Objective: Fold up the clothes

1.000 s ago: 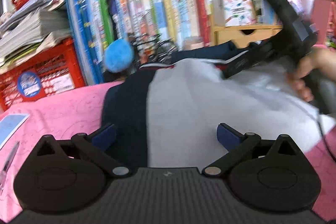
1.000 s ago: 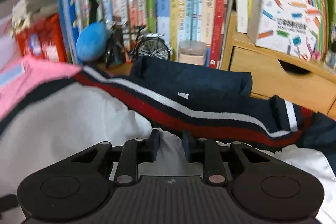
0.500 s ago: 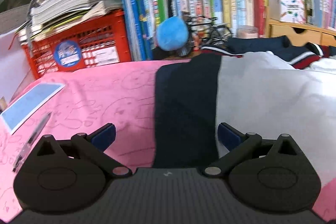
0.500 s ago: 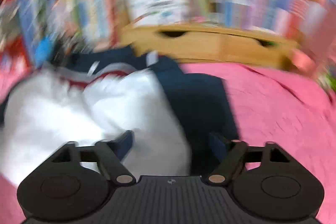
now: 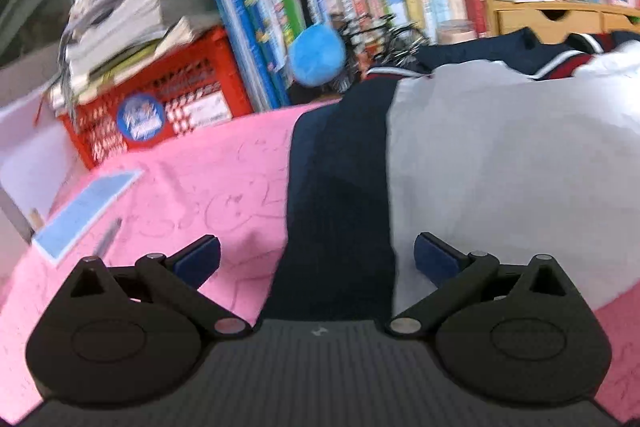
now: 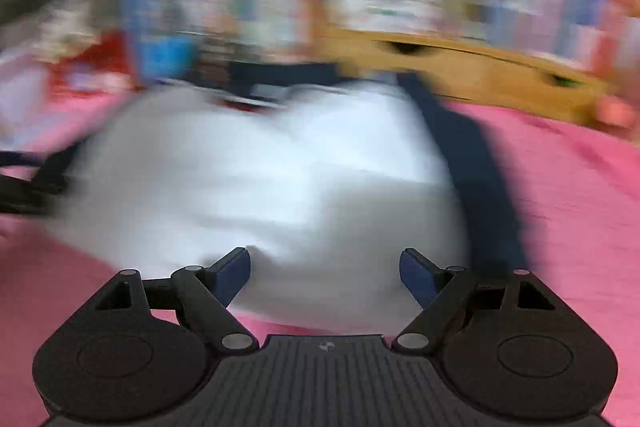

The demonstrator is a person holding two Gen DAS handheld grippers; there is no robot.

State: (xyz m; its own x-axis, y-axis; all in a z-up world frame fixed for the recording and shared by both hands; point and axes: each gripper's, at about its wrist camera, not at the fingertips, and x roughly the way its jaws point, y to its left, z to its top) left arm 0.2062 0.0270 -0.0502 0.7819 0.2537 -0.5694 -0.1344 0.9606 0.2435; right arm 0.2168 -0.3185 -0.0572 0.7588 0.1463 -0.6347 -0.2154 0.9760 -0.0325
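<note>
While my left tongs (image 5: 316, 259) and right tongs (image 6: 324, 277) gape empty over the white-and-navy garment (image 5: 500, 163), a careless pinch could bunch its layers on the pink worktop (image 5: 192, 187).

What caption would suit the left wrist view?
Open left hand-held gripper poised over a white and navy garment on a pink cloth.

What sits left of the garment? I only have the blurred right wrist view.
Observer: A red crate with stacked papers on top, at the edge of the pink cover.
Operator: Which part of the garment faces the left gripper?
Observer: Its navy side panel, running straight between the open jaws, not gripped.
Operator: Anything loose on the cover there?
Observer: A blue card lies flat, left of that gripper.
</note>
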